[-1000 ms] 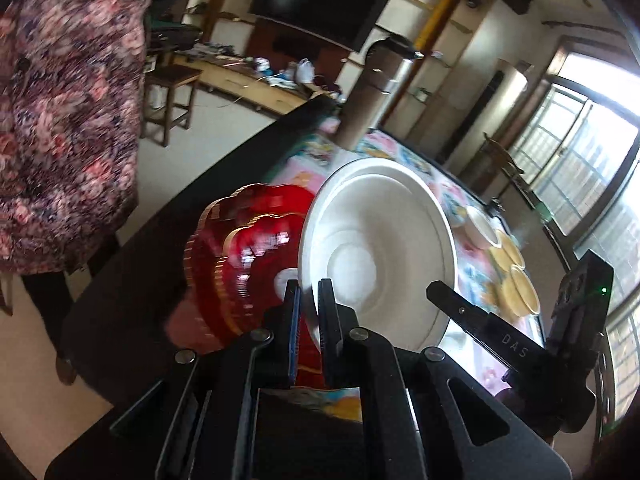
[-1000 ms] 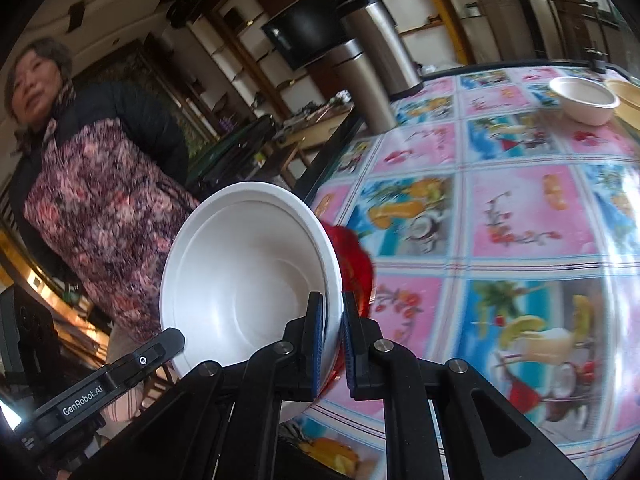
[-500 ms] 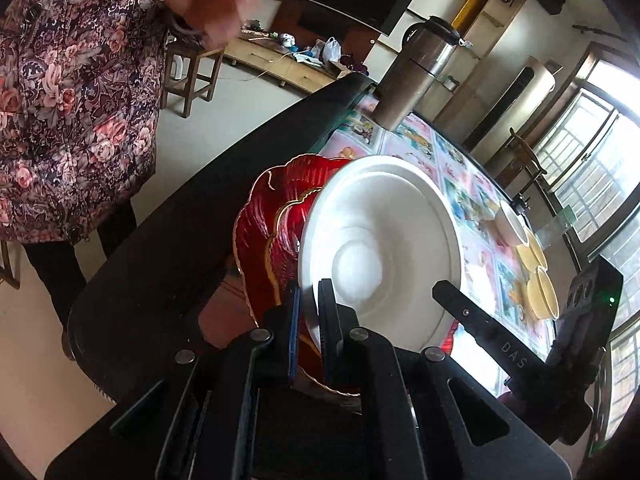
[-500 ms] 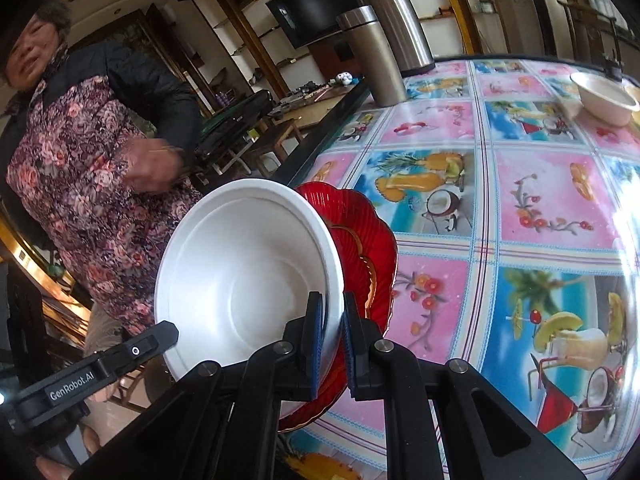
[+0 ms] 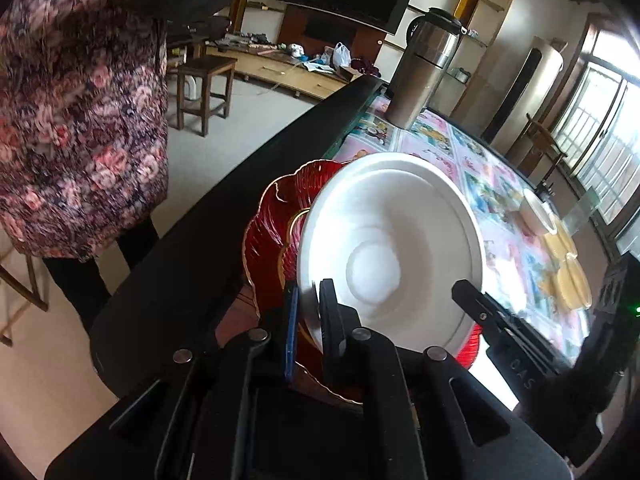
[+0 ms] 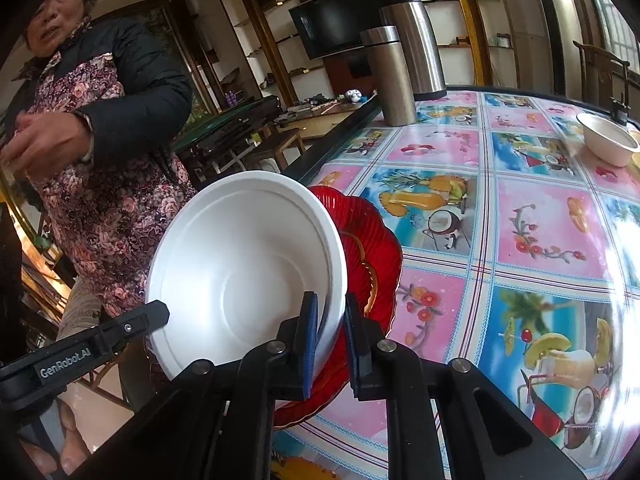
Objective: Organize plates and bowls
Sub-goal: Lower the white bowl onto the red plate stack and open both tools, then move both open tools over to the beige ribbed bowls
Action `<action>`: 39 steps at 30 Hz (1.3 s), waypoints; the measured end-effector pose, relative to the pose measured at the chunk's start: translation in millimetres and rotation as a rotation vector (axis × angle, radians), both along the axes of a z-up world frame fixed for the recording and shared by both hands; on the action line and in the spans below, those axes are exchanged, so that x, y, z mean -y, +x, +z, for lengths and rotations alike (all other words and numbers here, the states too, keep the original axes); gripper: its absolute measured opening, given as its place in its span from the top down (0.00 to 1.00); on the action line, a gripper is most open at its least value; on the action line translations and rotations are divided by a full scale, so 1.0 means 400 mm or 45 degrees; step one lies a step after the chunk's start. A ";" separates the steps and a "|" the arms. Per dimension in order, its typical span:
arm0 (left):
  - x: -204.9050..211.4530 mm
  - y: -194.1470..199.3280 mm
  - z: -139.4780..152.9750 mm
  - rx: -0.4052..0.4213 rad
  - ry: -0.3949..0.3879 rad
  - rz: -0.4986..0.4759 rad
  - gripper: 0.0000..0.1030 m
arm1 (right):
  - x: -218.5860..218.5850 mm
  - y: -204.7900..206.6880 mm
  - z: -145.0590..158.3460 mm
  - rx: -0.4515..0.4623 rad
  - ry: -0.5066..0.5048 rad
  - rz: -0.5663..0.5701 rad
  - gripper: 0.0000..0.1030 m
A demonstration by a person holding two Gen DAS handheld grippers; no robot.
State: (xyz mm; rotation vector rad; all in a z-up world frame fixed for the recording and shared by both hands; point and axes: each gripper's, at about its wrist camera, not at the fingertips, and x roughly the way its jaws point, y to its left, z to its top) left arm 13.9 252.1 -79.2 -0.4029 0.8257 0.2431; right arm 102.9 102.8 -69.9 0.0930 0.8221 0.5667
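Note:
A large white bowl [image 5: 392, 256] [image 6: 248, 272] is held tilted between both grippers. My left gripper [image 5: 310, 312] is shut on its near rim, and shows as a black finger [image 6: 100, 344] in the right wrist view. My right gripper [image 6: 330, 320] is shut on the opposite rim, its finger [image 5: 500, 320] showing in the left wrist view. Under and behind the bowl, a red scalloped plate with gold trim [image 5: 272, 232] [image 6: 376, 252] lies near the table's edge. Whether the bowl touches the plate cannot be told.
A person in a floral apron [image 5: 80, 120] [image 6: 108, 160] stands beside the table edge [image 5: 240, 200]. Two steel flasks [image 6: 390, 76] [image 5: 424, 72] stand at the far end. A small white bowl [image 6: 608, 142] [image 5: 536, 212] and yellow bowls [image 5: 568, 268] sit far right. A wooden stool [image 5: 204, 76] is on the floor.
A hand set the red plate down under the white bowl, then drew back. Both grippers kept hold of the bowl, which sits lower and nearer the plate now.

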 end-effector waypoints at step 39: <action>0.520 0.011 0.036 0.025 0.248 -0.749 0.30 | 0.807 0.011 0.066 0.124 0.235 -0.863 0.22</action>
